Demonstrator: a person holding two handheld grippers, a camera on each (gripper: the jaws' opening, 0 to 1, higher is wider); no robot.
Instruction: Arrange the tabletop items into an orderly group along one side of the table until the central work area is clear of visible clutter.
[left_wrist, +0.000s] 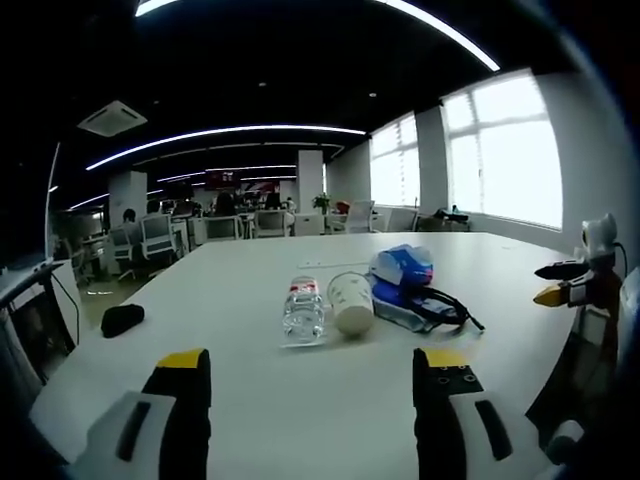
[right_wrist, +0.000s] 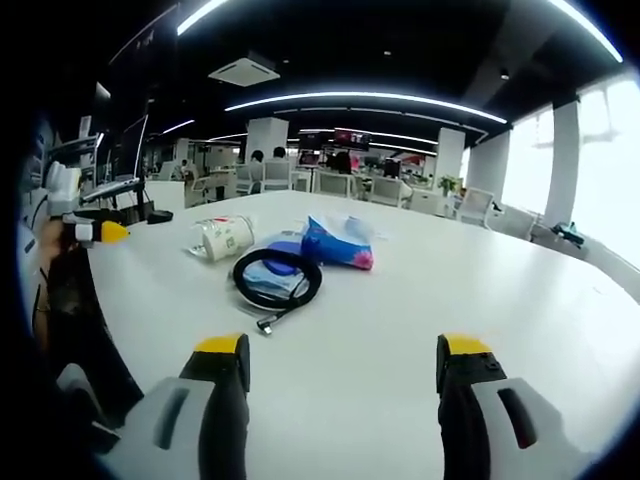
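I see the items clustered mid-table (left_wrist: 250, 400): a clear bottle (left_wrist: 303, 309) lying on its side, a paper cup (left_wrist: 351, 303) tipped over just beside it, a blue tissue pack (left_wrist: 402, 266) on a flat blue pouch (left_wrist: 398, 306), a coiled black cable (right_wrist: 277, 279), and a black object (left_wrist: 122, 319) well apart.

No wording can be read anywhere. A red-and-white label is borne by the clear plastic water bottle (left_wrist: 303, 308), and print is carried by the white paper cup (right_wrist: 222, 238) and the blue tissue packet (right_wrist: 338, 242), but all of it is too small and blurred to make out.
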